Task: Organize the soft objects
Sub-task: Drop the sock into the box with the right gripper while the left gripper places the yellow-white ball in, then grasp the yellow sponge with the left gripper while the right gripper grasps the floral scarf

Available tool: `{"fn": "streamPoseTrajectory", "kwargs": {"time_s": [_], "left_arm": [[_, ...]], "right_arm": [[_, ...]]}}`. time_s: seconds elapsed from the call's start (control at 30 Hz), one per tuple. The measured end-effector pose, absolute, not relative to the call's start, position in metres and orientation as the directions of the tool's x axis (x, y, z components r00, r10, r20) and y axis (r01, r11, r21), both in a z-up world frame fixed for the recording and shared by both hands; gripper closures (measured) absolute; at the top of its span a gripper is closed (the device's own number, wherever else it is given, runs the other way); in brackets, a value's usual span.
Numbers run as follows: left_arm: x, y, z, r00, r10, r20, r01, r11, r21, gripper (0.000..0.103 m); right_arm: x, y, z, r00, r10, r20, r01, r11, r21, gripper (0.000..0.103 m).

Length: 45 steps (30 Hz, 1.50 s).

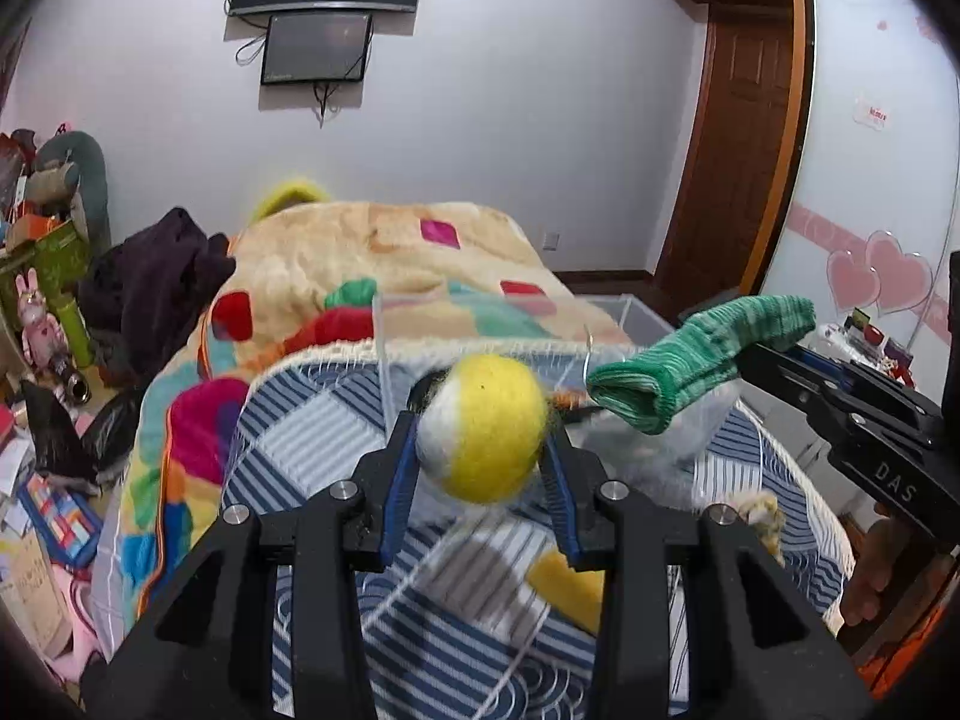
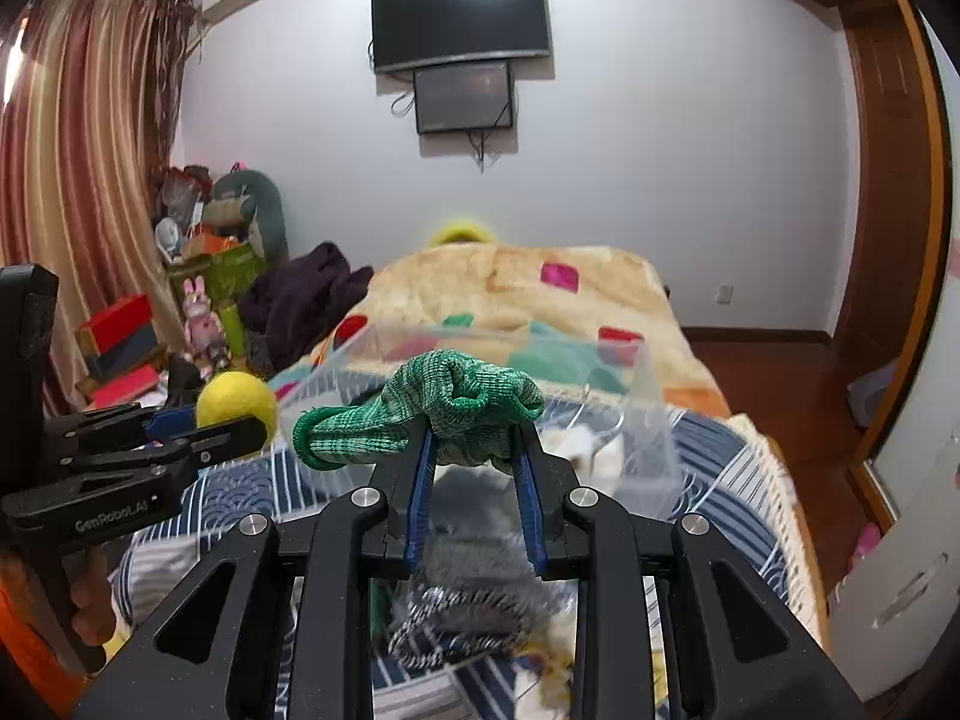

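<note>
— Both claws were loaded: the left claw [image 1: 483, 450] was closed on a yellow-and-white ball [image 1: 480, 427], the right claw [image 2: 474, 450] was pinching a green sock [image 2: 447, 414] by its bunched middle, cuff hanging loose to the left.

— Where were they?

— Both held up above the striped quilt [image 1: 312, 420], near the clear bin [image 2: 648, 420] ahead.

— How to finish well?

— Probably carry each over the bin's rim before opening. The sock's loose cuff could snag the wall, so lower it well inside. The ball might roll; release it low.
</note>
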<state>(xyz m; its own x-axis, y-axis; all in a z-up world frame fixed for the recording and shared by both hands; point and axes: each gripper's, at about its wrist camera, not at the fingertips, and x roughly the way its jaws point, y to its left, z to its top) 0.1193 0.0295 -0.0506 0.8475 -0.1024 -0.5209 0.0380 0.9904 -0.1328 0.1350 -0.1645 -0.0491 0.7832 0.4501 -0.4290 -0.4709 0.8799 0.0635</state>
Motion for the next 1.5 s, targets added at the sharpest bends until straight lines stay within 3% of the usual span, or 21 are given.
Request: {"fn": "streamPoseTrajectory", "kwargs": {"time_s": [0.23, 0.6, 0.9, 1.0, 1.03, 1.07, 1.2, 1.5], "left_arm": [[0.149, 0.024, -0.041, 0.851, -0.089, -0.517, 0.039, 0.994, -0.107, 0.064], [0.197, 0.015, -0.069, 0.786, -0.087, -0.612, 0.035, 0.995, -0.096, 0.064], [0.215, 0.008, -0.089, 0.751, -0.070, -0.656, 0.040, 0.997, -0.061, 0.064], [0.213, 0.005, -0.090, 0.752, -0.060, -0.657, 0.042, 0.998, -0.044, 0.056], [0.211, 0.004, -0.089, 0.753, -0.060, -0.655, 0.042, 0.998, -0.043, 0.049], [0.209, 0.003, -0.089, 0.756, -0.060, -0.652, 0.042, 0.998, -0.044, 0.042], [0.201, 0.004, -0.086, 0.769, -0.060, -0.636, 0.035, 0.998, -0.052, 0.032], [0.174, 0.005, -0.069, 0.801, -0.062, -0.595, 0.040, 0.998, -0.051, 0.030]], "right_arm": [[0.153, -0.174, -0.043, 0.801, 0.423, -0.423, -0.430, 0.899, 0.084, 0.080], [0.188, -0.179, -0.079, 0.746, 0.373, -0.552, -0.374, 0.920, 0.116, 0.080], [0.192, -0.173, -0.085, 0.720, 0.374, -0.585, -0.390, 0.915, 0.104, 0.077], [0.190, -0.173, -0.085, 0.724, 0.368, -0.583, -0.390, 0.916, 0.094, 0.077], [0.190, -0.173, -0.084, 0.725, 0.365, -0.584, -0.389, 0.917, 0.091, 0.077], [0.189, -0.174, -0.084, 0.726, 0.365, -0.584, -0.388, 0.917, 0.091, 0.076], [0.188, -0.176, -0.081, 0.719, 0.384, -0.579, -0.399, 0.911, 0.109, 0.064], [0.173, -0.174, -0.073, 0.753, 0.361, -0.550, -0.396, 0.916, 0.059, 0.037]]}}
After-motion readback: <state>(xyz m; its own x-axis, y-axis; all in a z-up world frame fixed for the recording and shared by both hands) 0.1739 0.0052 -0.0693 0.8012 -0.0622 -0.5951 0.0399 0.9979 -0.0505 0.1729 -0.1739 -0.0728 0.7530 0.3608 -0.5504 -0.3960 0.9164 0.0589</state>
